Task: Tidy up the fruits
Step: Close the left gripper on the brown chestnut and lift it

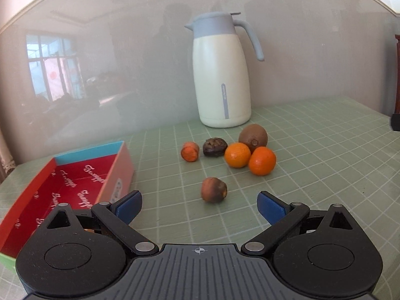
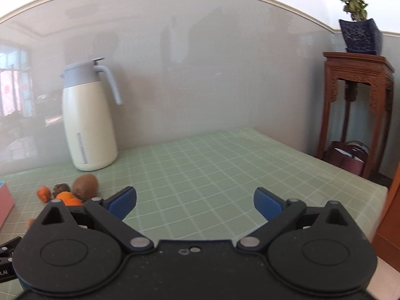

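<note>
1. A table covered in a pale green grid-patterned cloth stands against a glossy grey wall panel that mirrors a window and a room.
2. The left gripper hangs low over the cloth with its blue-padded jaws spread wide and nothing between them.
3. Just ahead of the left gripper, roughly centred on the gap, a small brown round fruit lies alone on the cloth, slightly blurred.
4. To that gripper's left sits an open shallow box with a red printed lining, a blue far wall and a pink side wall; I cannot make out any fruit inside it.
5. Farther back lies a cluster: two oranges side by side and touching, a kiwi touching them from behind, a dark wrinkled fruit just to the left, and a small orange-red fruit left of that.
6. Behind the cluster, against the wall, stands a cream thermos jug upright, with a grey-blue lid and handle.
7. The right gripper also has its jaws wide apart and empty, over bare cloth well to the right of the fruit.
8. In the right wrist view, a carved wooden stand beyond the table's right end carries a potted plant in a dark blue pot.
</note>
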Motion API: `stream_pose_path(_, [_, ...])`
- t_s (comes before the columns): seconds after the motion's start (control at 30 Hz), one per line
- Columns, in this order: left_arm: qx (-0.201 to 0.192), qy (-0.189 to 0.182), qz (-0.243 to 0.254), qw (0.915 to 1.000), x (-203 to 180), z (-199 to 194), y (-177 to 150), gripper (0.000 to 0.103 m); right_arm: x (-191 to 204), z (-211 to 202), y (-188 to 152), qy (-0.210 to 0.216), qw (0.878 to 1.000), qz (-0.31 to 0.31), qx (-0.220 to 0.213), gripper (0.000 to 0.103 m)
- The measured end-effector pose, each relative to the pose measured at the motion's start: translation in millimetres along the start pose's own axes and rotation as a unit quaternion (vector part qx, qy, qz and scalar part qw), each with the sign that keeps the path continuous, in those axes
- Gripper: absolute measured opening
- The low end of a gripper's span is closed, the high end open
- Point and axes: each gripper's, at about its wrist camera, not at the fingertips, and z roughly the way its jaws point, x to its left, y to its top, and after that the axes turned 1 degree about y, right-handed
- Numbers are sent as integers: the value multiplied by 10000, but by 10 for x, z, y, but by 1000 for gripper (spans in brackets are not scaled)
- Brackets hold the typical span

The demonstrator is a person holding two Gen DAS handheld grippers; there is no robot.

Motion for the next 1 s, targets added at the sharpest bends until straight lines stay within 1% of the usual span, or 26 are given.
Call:
stream_pose_path(0.07, [68,-40,-41,10000,-29,101,17,98,-50,3,-9,-8,10000,70,40,101])
stream_pose_path(0.1, [92,-67,-47,9999,-48,145,28,95,-71,-6,-15,10,9999,100,50,101])
stream_pose_path(0.13, [112,-83,-41,9999,-69,187,37,91,-85,-23,-20,24,9999,114,44,101])
stream_pose_path(0.17, [161,-131,-25,9998,-88,234,51,83,-86,-30,-21,31,9999,109,36,101])
stream_pose_path(0.2, [234,-181,-33,9996,-107,295,51,78,-80,-29,-19,43,9999,99,33,101])
stream_pose_path(0.37, [420,-201,-212,9987,-112,485,76,76,-55,-32,-13,172,9998,112,60,101])
stream_pose_path(0.43, [438,-201,-230,9986,-109,535,83,73,-35,-42,-1,203,9997,95,29,101])
stream_pose_path(0.47, [463,-213,-251,9984,-105,555,85,68,-22,-42,3,220,9997,89,26,101])
stream_pose_path(0.5, [495,-237,-288,9981,-96,569,85,61,-13,-40,8,244,9996,96,32,101])
stream_pose_path(0.57, [586,-252,-347,9974,-84,606,73,51,4,-40,14,306,9995,118,39,101])
stream_pose_path(0.63, [635,-236,-386,9970,-82,632,50,49,27,-38,15,348,9993,96,54,101])
stream_pose_path(0.67, [647,-229,-386,9969,-84,639,46,45,34,-42,12,360,9993,88,51,101])
stream_pose_path(0.7, [655,-239,-382,9968,-86,643,43,38,40,-44,11,377,9992,78,54,101])
stream_pose_path(0.77, [641,-263,-372,9969,-93,647,51,33,50,-49,12,398,9992,66,50,101])
stream_pose_path(0.8, [628,-261,-356,9970,-100,649,52,32,51,-50,12,405,9991,60,50,101])
stream_pose_path(1.0, [564,-233,-474,9970,-61,646,59,31,35,-53,14,407,9991,85,58,101])
